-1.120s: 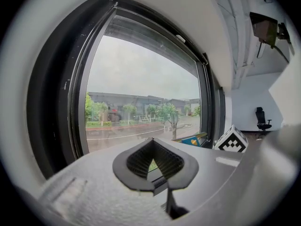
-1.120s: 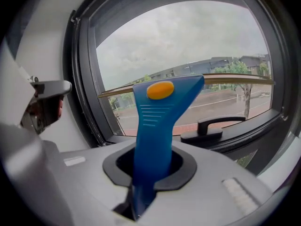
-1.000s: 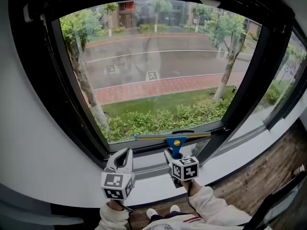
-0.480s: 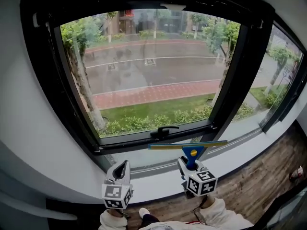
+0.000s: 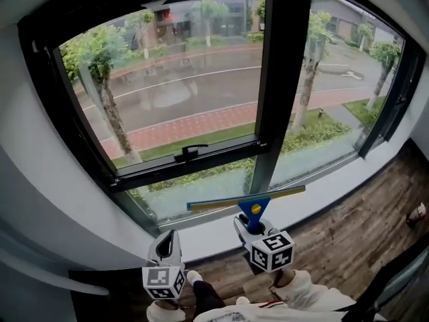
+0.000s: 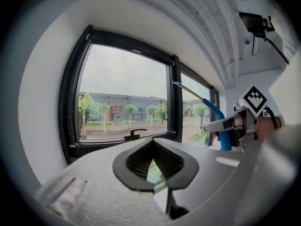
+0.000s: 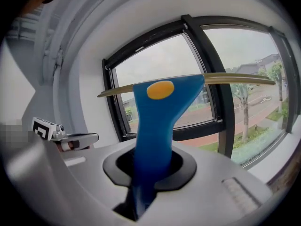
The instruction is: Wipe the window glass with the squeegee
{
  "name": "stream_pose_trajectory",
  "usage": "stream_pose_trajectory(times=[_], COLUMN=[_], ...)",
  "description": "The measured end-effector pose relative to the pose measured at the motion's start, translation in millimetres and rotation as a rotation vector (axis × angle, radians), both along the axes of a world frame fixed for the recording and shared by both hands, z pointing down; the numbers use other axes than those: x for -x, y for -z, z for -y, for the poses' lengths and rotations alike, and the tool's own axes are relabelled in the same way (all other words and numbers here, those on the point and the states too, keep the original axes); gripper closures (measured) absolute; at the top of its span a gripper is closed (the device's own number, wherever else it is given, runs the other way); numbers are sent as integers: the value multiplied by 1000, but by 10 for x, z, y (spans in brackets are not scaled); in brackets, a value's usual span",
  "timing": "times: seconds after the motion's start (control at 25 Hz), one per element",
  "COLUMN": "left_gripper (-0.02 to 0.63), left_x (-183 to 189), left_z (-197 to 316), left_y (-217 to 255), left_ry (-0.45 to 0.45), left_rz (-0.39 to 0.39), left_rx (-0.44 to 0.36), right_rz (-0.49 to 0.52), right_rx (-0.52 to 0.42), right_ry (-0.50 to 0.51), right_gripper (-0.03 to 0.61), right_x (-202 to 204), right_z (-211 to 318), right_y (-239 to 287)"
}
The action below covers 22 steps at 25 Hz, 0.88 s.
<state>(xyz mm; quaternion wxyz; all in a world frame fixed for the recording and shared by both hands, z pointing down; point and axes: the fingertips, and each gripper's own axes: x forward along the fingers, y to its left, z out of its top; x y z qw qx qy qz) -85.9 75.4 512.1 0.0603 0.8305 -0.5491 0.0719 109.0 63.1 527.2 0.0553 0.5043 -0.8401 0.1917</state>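
Observation:
A black-framed window fills the head view, its large glass pane [image 5: 174, 92] on the left and a narrower pane beyond the black mullion [image 5: 278, 86]. My right gripper [image 5: 251, 228] is shut on the blue handle of the squeegee [image 5: 255, 208], blade up and level, held in front of the low pane [image 5: 201, 194] under the sash. In the right gripper view the squeegee [image 7: 155, 126] rises from between the jaws, its blade [image 7: 230, 79] clear of the glass. My left gripper [image 5: 167, 245] hangs lower left, shut and holding nothing, its jaws [image 6: 153, 166] pointing toward the window.
A black window handle [image 5: 190, 151] sits on the sash's bottom rail. A white sill [image 5: 214, 237] runs under the glass, white wall [image 5: 40, 200] to the left. Wood floor [image 5: 362, 210] lies at the right. The person's sleeves and shoes show at the bottom.
The squeegee has come down from the bottom edge of the big pane to in front of the low pane. The head view has swung right and back. The left gripper sank slightly.

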Motion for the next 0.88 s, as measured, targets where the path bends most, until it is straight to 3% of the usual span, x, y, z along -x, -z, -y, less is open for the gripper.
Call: stream_pose_trajectory(times=[0.28, 0.68, 0.88], left_gripper=[614, 614, 614], left_x=[-369, -186, 56], left_z=[-584, -1010, -1219], left_y=[87, 247, 226], left_ry=[1, 5, -18], left_rz=[-3, -16, -7], left_rx=[-6, -32, -26], right_rz=[6, -12, -8], right_rx=[8, 17, 24], right_ry=[22, 73, 40], right_gripper=[515, 515, 515], right_x=[-254, 127, 337], right_z=[-647, -1010, -1187], right_y=[107, 199, 174])
